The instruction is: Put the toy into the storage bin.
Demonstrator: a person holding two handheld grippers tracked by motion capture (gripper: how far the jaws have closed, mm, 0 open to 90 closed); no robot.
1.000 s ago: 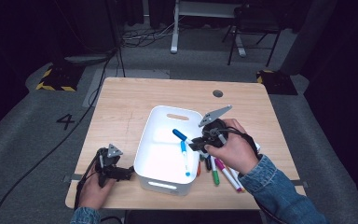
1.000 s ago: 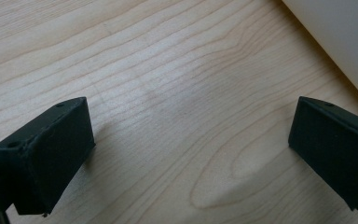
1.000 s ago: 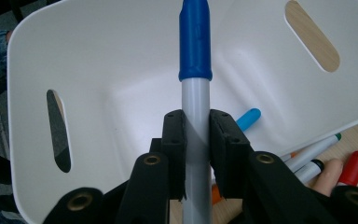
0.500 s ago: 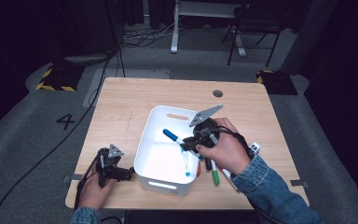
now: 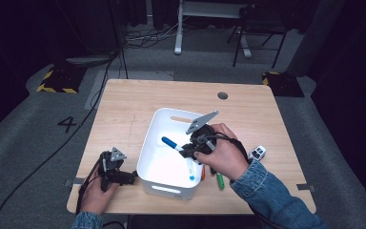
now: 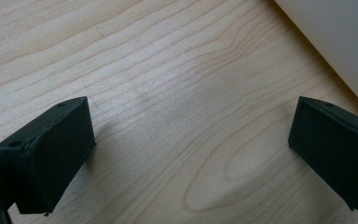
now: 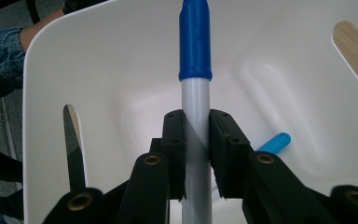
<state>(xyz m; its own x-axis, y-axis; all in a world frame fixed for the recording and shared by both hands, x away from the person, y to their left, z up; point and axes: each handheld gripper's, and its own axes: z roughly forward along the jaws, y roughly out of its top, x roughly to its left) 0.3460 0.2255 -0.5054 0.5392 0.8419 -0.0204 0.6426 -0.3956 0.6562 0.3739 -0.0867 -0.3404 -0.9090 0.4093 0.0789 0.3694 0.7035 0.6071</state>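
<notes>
High view is showing your right hand (image 5: 221,155) covering parts of the pens lying beside the bin (image 5: 159,125). Your right gripper (image 7: 196,140) is clamping one blue-capped marker (image 7: 195,93) over the bin, where a second marker (image 7: 272,142) is lying. Your left gripper (image 6: 191,144) is gaping wide over bare table (image 6: 168,93), holding nothing.

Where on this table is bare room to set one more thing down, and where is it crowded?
The far strip of the light wooden table, beyond the white plastic bin, is bare, as is the left part beside the bin. The near right is crowded: loose markers lie by the bin, under the right tool holding the blue-capped marker.
</notes>
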